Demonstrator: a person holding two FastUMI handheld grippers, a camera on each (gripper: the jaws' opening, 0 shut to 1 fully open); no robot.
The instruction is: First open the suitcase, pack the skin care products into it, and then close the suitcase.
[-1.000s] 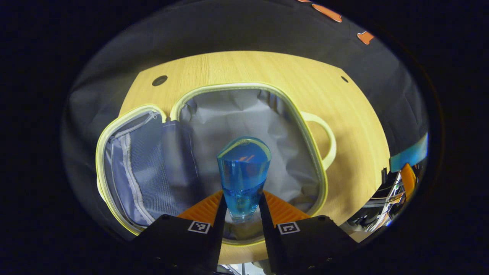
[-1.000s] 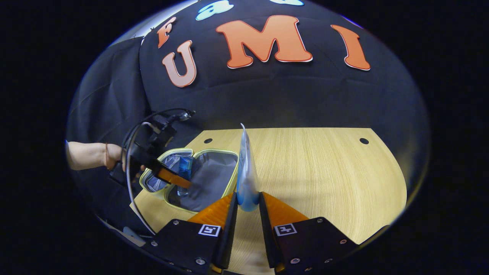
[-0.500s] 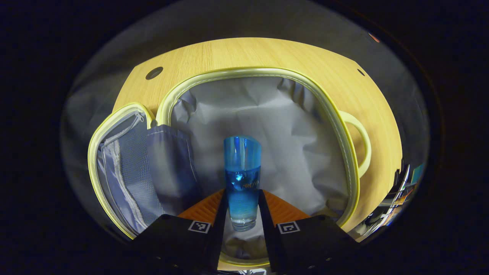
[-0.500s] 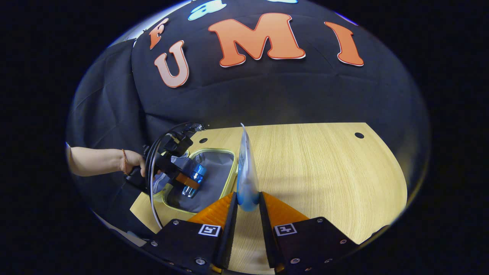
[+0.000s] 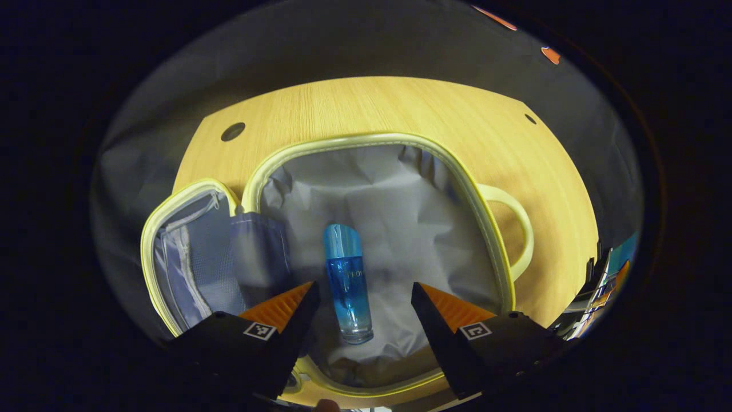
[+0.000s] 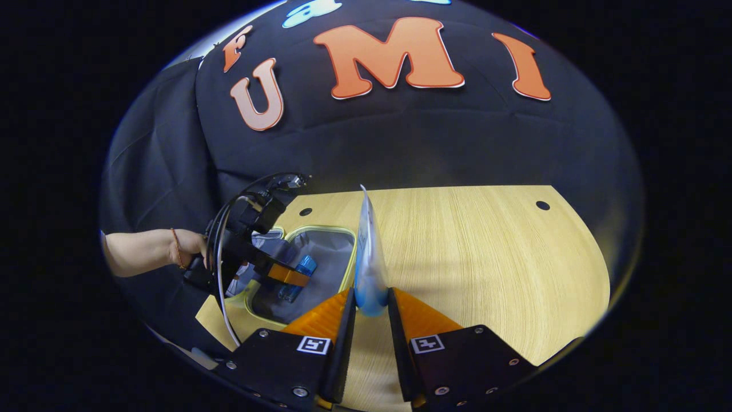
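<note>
A small suitcase [image 5: 497,252] with a pale yellow rim lies open on the wooden table [image 5: 400,109], its grey lining showing. A blue bottle [image 5: 346,283] lies flat on that lining. My left gripper [image 5: 361,294] hangs open just above the bottle, a finger on each side, not touching it. In the right gripper view, the left gripper [image 6: 269,266] hovers over the suitcase [image 6: 343,252], held by a hand [image 6: 189,252]. My right gripper [image 6: 370,303] is shut on a thin blue-and-white tube [image 6: 367,257], held edge-on above the table to the right of the suitcase.
The suitcase lid [image 5: 189,252] with a mesh zip pocket lies open to the left in the left gripper view. A yellow handle [image 5: 517,229] sticks out on the right side. Bare tabletop [image 6: 486,252] stretches right of the suitcase. Two round holes [image 6: 542,205] mark the table's far corners.
The left gripper lowered the blue bottle into the suitcase, opened and let it go; the bottle now lies on the lining. The right gripper has kept hold of the tube, nearly still.
</note>
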